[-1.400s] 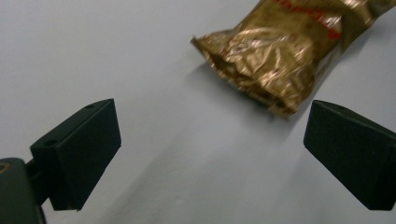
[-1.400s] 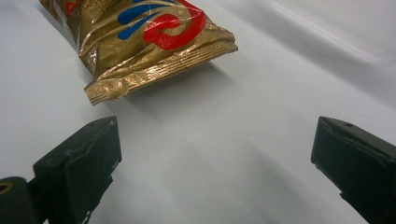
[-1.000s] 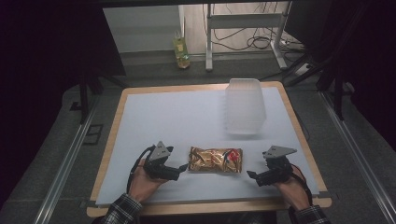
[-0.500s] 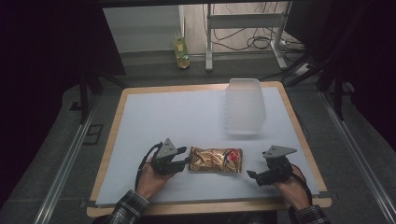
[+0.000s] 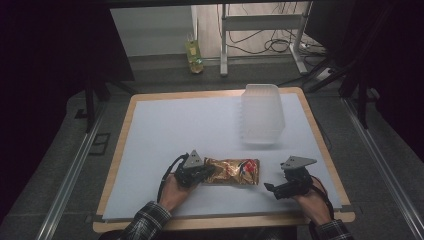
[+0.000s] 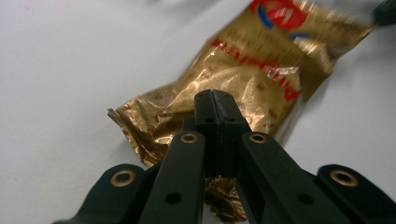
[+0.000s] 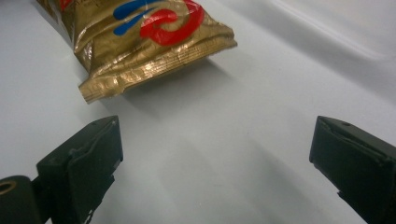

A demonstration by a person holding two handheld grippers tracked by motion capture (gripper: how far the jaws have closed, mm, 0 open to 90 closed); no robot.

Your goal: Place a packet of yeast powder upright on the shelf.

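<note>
A gold foil snack bag (image 5: 233, 171) with a red and blue logo lies flat near the front of the white table top. My left gripper (image 5: 204, 173) is at the bag's left end. In the left gripper view its jaws (image 6: 215, 100) have just been closing and now meet on the crumpled foil of the bag (image 6: 261, 65), with foil showing under them. My right gripper (image 5: 271, 189) rests a little off the bag's right end. Its jaws (image 7: 215, 140) stand wide apart over bare table, and the bag's sealed edge (image 7: 144, 42) lies ahead of them, untouched.
A clear plastic container (image 5: 261, 114) stands upside down at the back right of the white mat (image 5: 175, 125). A wooden rim (image 5: 125, 125) frames the table. On the floor beyond it are a yellow-green bottle (image 5: 194, 56) and desk legs with cables.
The left hand has slid right until its gripper reached the bag's left end, and its jaws have closed there. The right hand and the bag have stayed put.
</note>
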